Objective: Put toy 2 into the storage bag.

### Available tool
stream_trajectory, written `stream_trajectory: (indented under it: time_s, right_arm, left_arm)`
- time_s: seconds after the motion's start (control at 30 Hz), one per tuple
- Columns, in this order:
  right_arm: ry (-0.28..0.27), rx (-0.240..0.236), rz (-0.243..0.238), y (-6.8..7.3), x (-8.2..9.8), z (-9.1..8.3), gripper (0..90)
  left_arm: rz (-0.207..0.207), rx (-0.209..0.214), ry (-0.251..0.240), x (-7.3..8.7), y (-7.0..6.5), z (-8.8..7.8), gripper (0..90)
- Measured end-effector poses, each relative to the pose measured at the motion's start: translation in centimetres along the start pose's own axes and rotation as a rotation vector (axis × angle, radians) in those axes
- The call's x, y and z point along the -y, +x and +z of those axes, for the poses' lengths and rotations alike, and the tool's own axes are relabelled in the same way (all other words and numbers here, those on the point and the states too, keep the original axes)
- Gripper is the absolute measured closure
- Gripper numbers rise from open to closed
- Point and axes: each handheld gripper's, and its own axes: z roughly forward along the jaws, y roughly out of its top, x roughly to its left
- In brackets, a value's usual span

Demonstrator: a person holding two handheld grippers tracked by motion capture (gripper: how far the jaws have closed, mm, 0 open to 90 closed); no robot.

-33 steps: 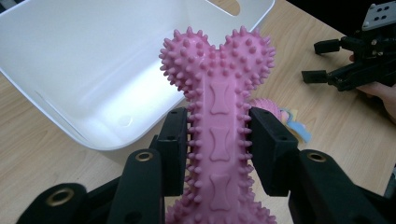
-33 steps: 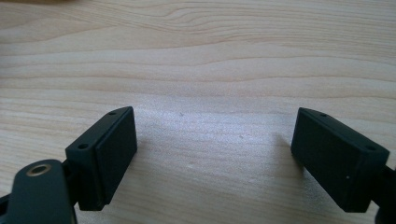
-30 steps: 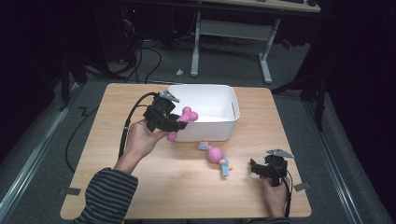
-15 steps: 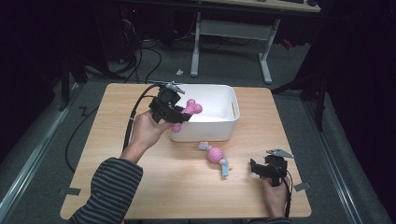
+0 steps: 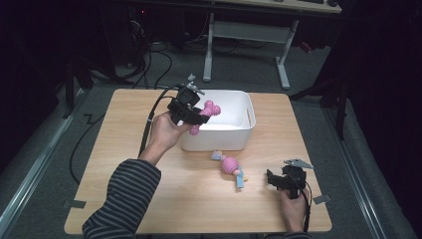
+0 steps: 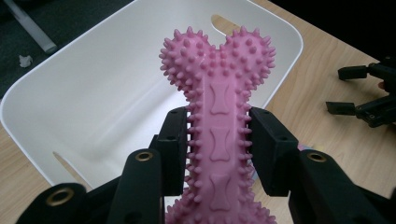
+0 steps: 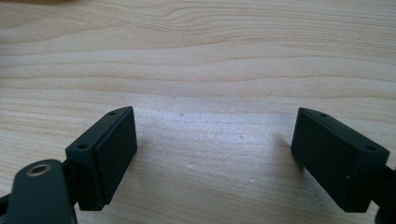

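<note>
Left gripper (image 6: pixel 219 140) jaws clamped on the shaft of the pink spiky bone toy (image 6: pixel 217 93), pads pressing both sides. Bone's long axis runs along the jaws, knobbed end pointing away from the hand, out over the white bin (image 5: pixel 234 137). In the high view the bone (image 5: pixel 206 112) is held above the bin's left rim, near the desk's (image 5: pixel 124 124) far edge. Right gripper (image 7: pixel 212 154) jaws wide apart, holding nothing, low over bare wood by the desk's near right corner (image 5: pixel 271 180). Second pink toy (image 5: pixel 230 167) lies on the desk just in front of the bin.
</note>
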Motion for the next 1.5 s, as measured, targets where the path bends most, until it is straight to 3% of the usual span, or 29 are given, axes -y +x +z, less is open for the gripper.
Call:
stream_trajectory:
  time_s: [0.33,0.93,1.4,1.5]
  right_arm:
    - [0.000,0.001,0.003,0.0,0.0,0.0,14.1]
    - [0.002,0.001,0.004,0.1,0.0,0.0,14.2]
    - [-0.001,-0.001,0.003,0.1,0.0,0.0,14.5]
    - [-0.002,-0.003,-0.002,0.1,0.0,0.0,14.5]
  left_arm:
    - [0.000,-0.023,0.007,-0.9,0.4,1.9,59.4]
    - [-0.045,-0.064,0.003,-1.3,1.5,4.2,59.3]
    - [-0.045,-0.100,0.022,-1.0,2.1,5.6,59.1]
    - [-0.026,-0.118,0.033,-1.0,1.9,6.0,59.0]
